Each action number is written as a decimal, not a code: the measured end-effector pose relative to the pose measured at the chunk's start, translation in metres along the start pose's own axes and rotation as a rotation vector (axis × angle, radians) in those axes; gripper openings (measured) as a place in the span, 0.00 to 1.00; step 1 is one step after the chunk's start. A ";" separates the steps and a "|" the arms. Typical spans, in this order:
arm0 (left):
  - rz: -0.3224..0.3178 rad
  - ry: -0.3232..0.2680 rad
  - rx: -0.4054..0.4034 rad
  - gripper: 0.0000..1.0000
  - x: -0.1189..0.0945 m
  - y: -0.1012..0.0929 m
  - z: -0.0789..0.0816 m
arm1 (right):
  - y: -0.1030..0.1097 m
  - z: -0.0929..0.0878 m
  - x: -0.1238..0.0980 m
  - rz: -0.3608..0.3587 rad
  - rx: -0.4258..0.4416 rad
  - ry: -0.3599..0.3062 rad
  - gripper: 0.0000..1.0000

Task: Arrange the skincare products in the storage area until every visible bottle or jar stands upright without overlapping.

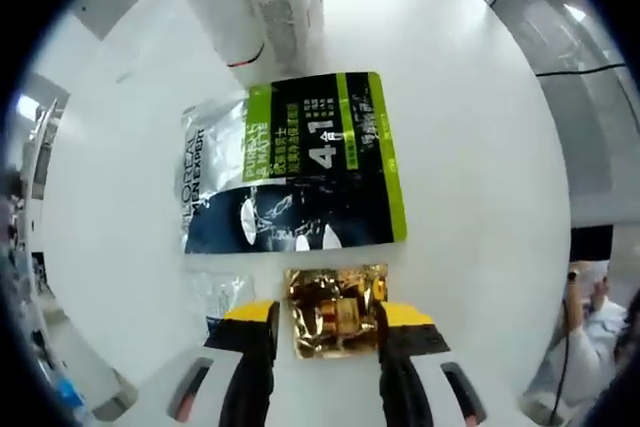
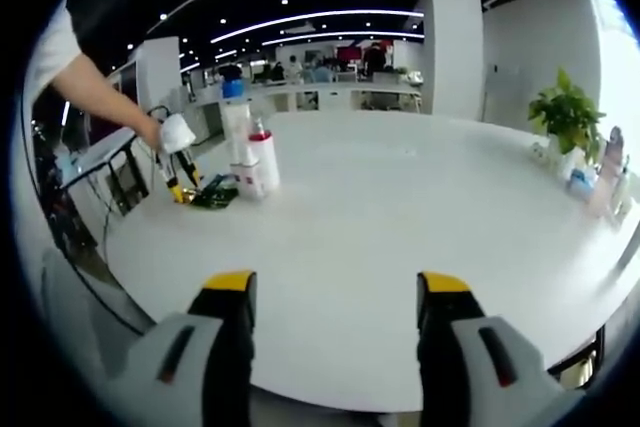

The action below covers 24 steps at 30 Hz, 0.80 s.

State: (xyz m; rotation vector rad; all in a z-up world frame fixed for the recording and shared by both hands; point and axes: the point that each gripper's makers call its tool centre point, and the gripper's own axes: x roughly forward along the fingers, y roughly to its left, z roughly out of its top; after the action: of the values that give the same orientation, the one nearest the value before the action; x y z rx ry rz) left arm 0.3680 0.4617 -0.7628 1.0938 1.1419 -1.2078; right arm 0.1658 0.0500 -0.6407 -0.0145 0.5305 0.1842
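In the left gripper view, the left gripper (image 1: 328, 332) is reaching down over the white table (image 1: 480, 147) with its two yellow-tipped jaws standing apart on either side of a small gold foil sachet (image 1: 336, 309); whether the tips are pressing on the sachet's edges I cannot tell. Just to the left of that sachet, a clear silvery sachet (image 1: 222, 294) is lying flat, partly behind the left jaw. Just beyond both, a large silver, black and green mask pouch (image 1: 290, 164) is lying flat on the table, its near edge almost touching the gold sachet. Farther on, past the pouch's far edge, white bottles (image 1: 225, 7) and a white carton (image 1: 285, 2) are standing together.

In the right gripper view, the right gripper (image 2: 335, 292) is hovering over the near rim of the white table (image 2: 400, 207) with its jaws wide apart and nothing between them. Well away to the left, a person's arm (image 2: 100, 97) is holding the left gripper (image 2: 178, 172) down at the dark pouch (image 2: 212, 193), with the upright bottles (image 2: 250, 152) just beside it. At the far right edge, a green plant (image 2: 565, 112) and some small items are standing
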 end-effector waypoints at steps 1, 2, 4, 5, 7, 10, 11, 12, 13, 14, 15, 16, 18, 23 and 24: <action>-0.001 -0.004 0.002 0.44 -0.002 -0.001 0.001 | 0.000 0.000 0.000 0.000 0.000 -0.001 0.67; 0.000 -0.010 0.003 0.47 -0.005 -0.002 0.002 | 0.000 0.001 0.000 0.002 0.000 -0.003 0.67; 0.007 -0.009 -0.003 0.48 -0.011 -0.002 0.001 | 0.000 0.002 -0.001 0.003 0.003 -0.010 0.67; 0.015 -0.011 -0.005 0.48 -0.015 -0.001 0.001 | 0.000 0.003 -0.002 0.002 0.005 -0.017 0.67; 0.031 -0.023 -0.029 0.49 -0.023 0.003 0.000 | 0.001 0.005 -0.002 0.006 0.009 -0.026 0.67; 0.075 -0.069 -0.084 0.50 -0.039 0.005 0.004 | 0.003 0.008 -0.004 0.016 0.012 -0.041 0.67; 0.092 -0.090 -0.129 0.50 -0.045 0.004 0.005 | 0.003 0.008 -0.004 0.020 0.013 -0.044 0.67; 0.094 -0.104 -0.154 0.51 -0.049 0.001 0.006 | 0.004 0.008 -0.004 0.021 0.014 -0.046 0.67; 0.105 -0.125 -0.157 0.51 -0.057 -0.002 0.008 | 0.005 0.009 -0.004 0.030 0.015 -0.049 0.67; 0.114 -0.132 -0.156 0.52 -0.062 -0.005 0.009 | 0.006 0.008 -0.004 0.035 0.014 -0.049 0.67; 0.119 -0.138 -0.156 0.53 -0.069 -0.010 0.009 | 0.008 0.009 -0.004 0.044 0.013 -0.050 0.67; 0.131 -0.153 -0.155 0.54 -0.075 -0.015 0.010 | 0.009 0.009 -0.004 0.050 0.013 -0.051 0.67; 0.167 -0.180 -0.163 0.54 -0.088 -0.019 0.012 | 0.012 0.009 -0.004 0.066 0.014 -0.051 0.67; 0.249 -0.288 -0.222 0.55 -0.119 -0.029 0.023 | 0.021 0.010 -0.005 0.099 0.027 -0.044 0.67; 0.269 -0.315 -0.237 0.55 -0.125 -0.030 0.026 | 0.023 0.010 -0.004 0.106 0.032 -0.038 0.67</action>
State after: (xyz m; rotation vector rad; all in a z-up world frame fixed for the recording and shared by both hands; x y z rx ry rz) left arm 0.3371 0.4483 -0.6364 0.8128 0.8408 -0.9648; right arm 0.1634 0.0724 -0.6294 0.0477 0.4962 0.2786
